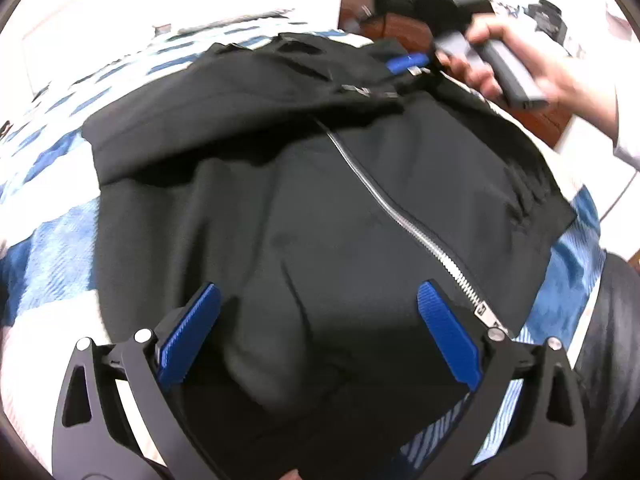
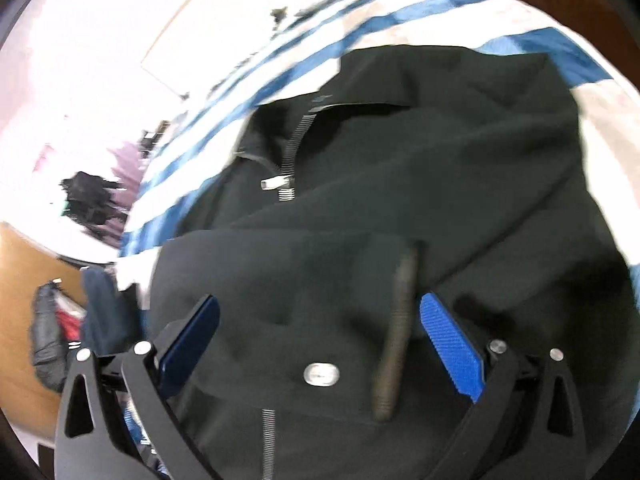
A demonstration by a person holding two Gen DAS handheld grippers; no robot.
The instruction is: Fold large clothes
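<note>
Blue ribbed pads: both pairs stand spread wide with nothing between them; the left gripper (image 1: 319, 312) and the right gripper (image 2: 320, 322) each hover released over dark cloth.
Left fingers: black angular arms with round silver pivots, blue pads (image 1: 448, 334) grooved crosswise.
Right fingers: same build; one pad (image 2: 450, 346) is bright blue, the other lies in shadow.
Garment: large black zip-front jacket (image 1: 312, 208), matte, smooth woven cloth, lying across the bed; one sleeve seems already laid over the chest, with soft ridges along the fold.
Zipper: silver metal teeth (image 1: 384, 200) running diagonally down the closed front to a small box end near the hem.
Zipper pull: short silver tab (image 2: 276, 182) just below the open collar, seen from the right wrist.
Snap: round silver stud (image 2: 322, 373) on the nearest flap, close between the right fingers.
Cord: dull grey-green ribbed strip (image 2: 394, 336), limp, lying on the cloth just beside the bright pad.
Bedding: blue-and-white checked cover (image 1: 56, 240), slightly fuzzy weave.
Far edge: brown wooden furniture (image 1: 404, 30) with blurred clutter.
Right hand: bare, wrapped round the grey handle (image 1: 508, 68), near the collar end.
Step judged: mid-fold, between grasps, sides being brought inward.
Next move judged: pinch an outer edge or the hem with both layers together, lift low, keep the zipper straight.
</note>
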